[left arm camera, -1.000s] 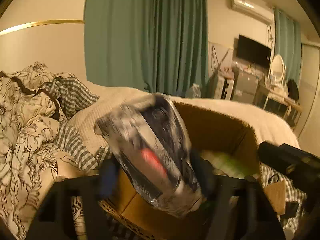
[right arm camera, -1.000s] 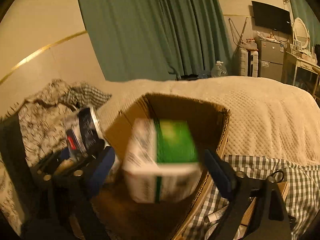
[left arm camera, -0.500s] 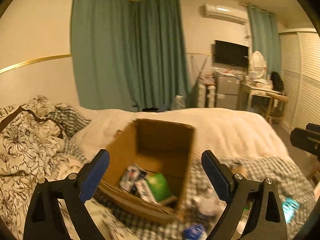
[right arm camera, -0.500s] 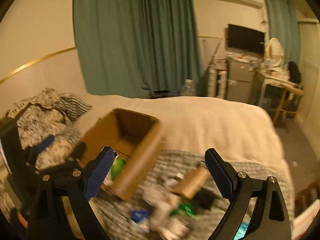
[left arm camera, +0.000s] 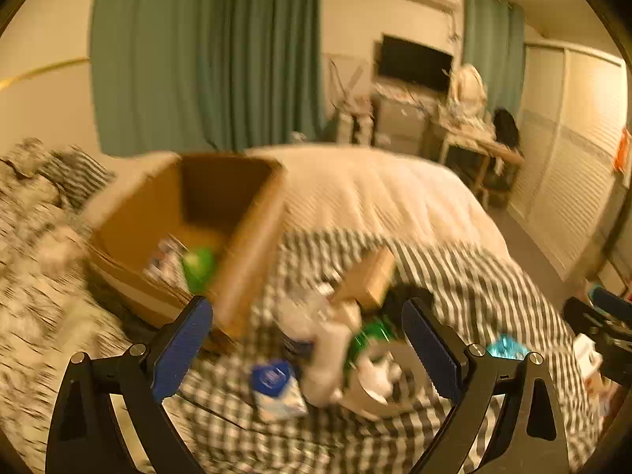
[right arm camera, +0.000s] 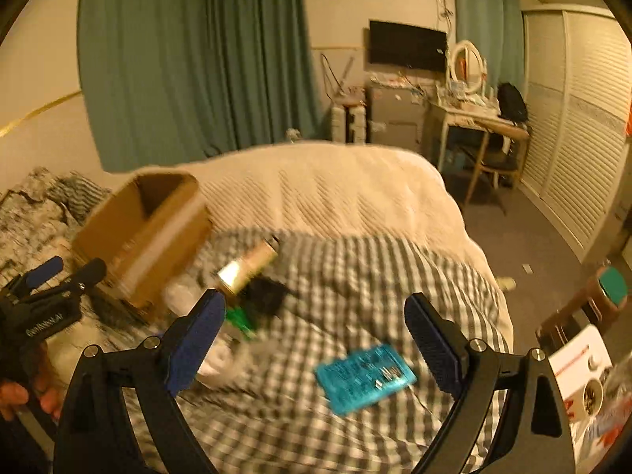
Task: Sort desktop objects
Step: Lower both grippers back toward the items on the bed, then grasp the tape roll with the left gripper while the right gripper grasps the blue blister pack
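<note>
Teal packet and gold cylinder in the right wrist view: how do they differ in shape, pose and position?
The teal packet is flat and rectangular; the gold cylinder is round and long. The packet lies flat on the checked blanket, between the open right gripper's fingers in this view; the cylinder lies tilted, farther off, close to the cardboard box. Both are outside the box.

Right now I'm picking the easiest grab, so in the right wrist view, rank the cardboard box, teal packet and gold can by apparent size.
1. cardboard box
2. teal packet, though nearer the camera
3. gold can
</note>
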